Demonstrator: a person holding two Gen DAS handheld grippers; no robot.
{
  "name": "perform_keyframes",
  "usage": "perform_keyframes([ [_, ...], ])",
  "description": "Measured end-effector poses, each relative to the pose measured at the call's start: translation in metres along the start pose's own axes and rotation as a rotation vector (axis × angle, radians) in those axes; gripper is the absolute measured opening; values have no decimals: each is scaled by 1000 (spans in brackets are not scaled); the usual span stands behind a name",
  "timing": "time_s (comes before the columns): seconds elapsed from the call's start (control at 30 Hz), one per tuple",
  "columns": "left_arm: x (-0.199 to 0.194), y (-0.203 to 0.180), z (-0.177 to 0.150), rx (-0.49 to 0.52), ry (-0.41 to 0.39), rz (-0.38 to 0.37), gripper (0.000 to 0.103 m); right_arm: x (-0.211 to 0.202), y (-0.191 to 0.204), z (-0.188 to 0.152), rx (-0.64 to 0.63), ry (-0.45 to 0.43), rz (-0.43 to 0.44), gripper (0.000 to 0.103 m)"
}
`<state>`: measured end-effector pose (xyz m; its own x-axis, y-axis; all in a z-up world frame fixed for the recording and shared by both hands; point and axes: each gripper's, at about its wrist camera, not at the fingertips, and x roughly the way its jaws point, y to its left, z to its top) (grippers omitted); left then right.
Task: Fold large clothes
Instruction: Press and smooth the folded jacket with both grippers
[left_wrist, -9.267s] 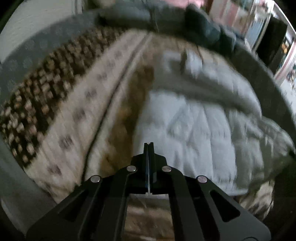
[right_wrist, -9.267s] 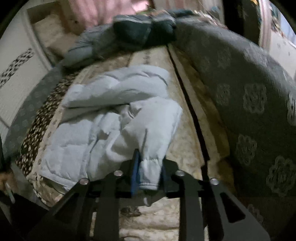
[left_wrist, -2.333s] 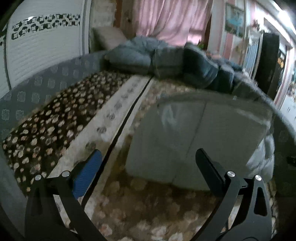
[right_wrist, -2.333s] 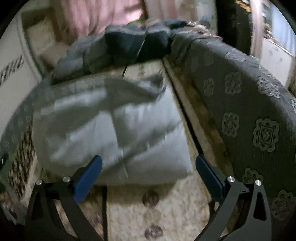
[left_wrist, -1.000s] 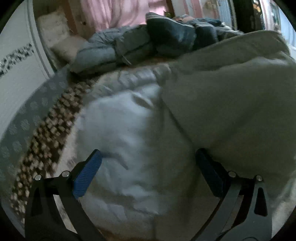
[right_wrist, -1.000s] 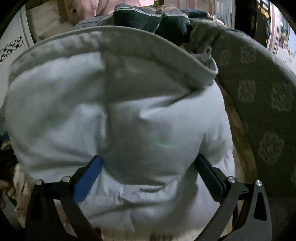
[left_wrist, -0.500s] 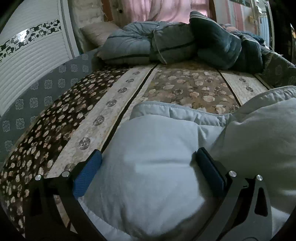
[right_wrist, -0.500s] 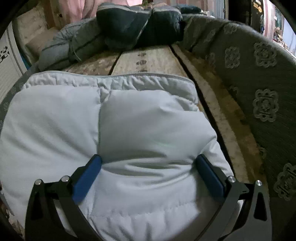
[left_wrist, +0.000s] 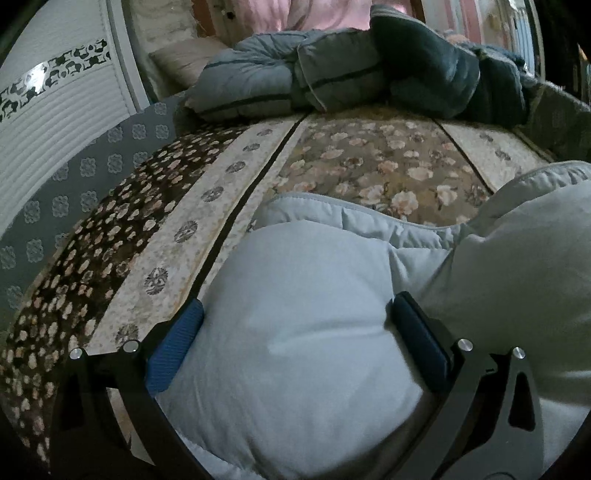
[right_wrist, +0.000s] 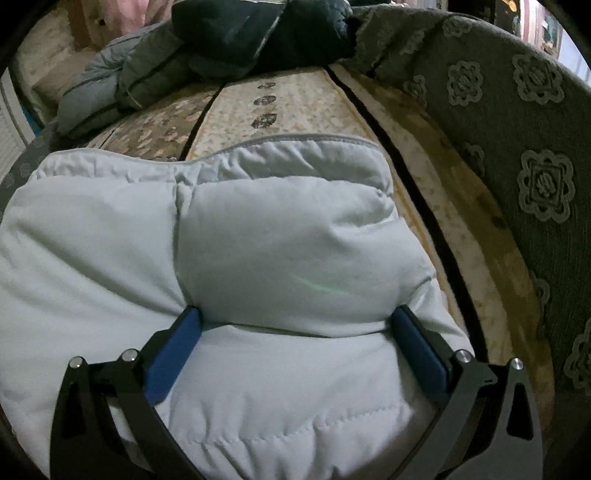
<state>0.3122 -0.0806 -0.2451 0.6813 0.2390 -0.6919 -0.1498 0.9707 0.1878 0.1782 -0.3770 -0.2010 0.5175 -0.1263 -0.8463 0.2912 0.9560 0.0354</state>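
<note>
A pale blue puffy jacket (left_wrist: 314, 295) lies folded into a thick bundle on the patterned bed; it fills the right wrist view (right_wrist: 277, 240) too. My left gripper (left_wrist: 295, 325) is wide open, its blue-padded fingers (left_wrist: 173, 343) straddling the bundle's left part and pressing into it. My right gripper (right_wrist: 295, 325) is also wide open, its fingers (right_wrist: 173, 350) straddling a puffy section on the bundle's right side. Neither gripper clamps any fabric.
The bed cover (left_wrist: 369, 166) has floral and brown patterned stripes. Rolled grey-blue quilts (left_wrist: 332, 81) are piled at the bed's far end. A grey patterned blanket (right_wrist: 517, 129) drapes along the right side. A white quilted wall panel (left_wrist: 55, 122) stands at the left.
Both open grippers came down onto the jacket, which went from lifted and bunched to lying flat as a folded bundle. Over the last half second they sit slightly lower into it.
</note>
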Motion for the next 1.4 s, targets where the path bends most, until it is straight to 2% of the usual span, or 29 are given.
perform_keyframes([
  [0.1,-12,1,0,9,-5,34,100,-11,4,-2,-1,-8,-35,101],
  [0.23,-37,12,0,-61,9,4,100,-46,6,-3,31,-32,-36,101],
  [0.3,-60,10,3,-76,-37,-15,100,-64,12,-4,25,-62,-7,101],
  [0.37,-93,1,8,-71,-122,-41,100,-82,25,-8,-25,-87,9,101],
  [0.43,-121,-12,12,-53,-183,-92,100,-94,35,-16,-74,-97,18,101],
  [0.5,-145,-31,10,-1,-219,-138,100,-100,45,-26,-125,-91,34,101],
  [0.57,-156,-48,3,60,-229,-147,100,-102,51,-35,-162,-80,44,101],
  [0.63,-158,-59,-5,92,-201,-153,100,-104,52,-45,-169,-65,39,101],
  [0.73,-161,-64,-13,79,-149,-164,100,-107,44,-57,-130,-29,46,101],
  [0.93,-162,-65,-13,33,-129,-146,100,-123,38,-61,-131,-49,34,101],
  [1.2,-123,-73,-10,3,-72,-149,100,-105,27,-52,-68,-63,50,101],
  [1.4,-99,-80,-6,-9,-78,-132,100,-80,34,-45,-104,-81,27,102],
])
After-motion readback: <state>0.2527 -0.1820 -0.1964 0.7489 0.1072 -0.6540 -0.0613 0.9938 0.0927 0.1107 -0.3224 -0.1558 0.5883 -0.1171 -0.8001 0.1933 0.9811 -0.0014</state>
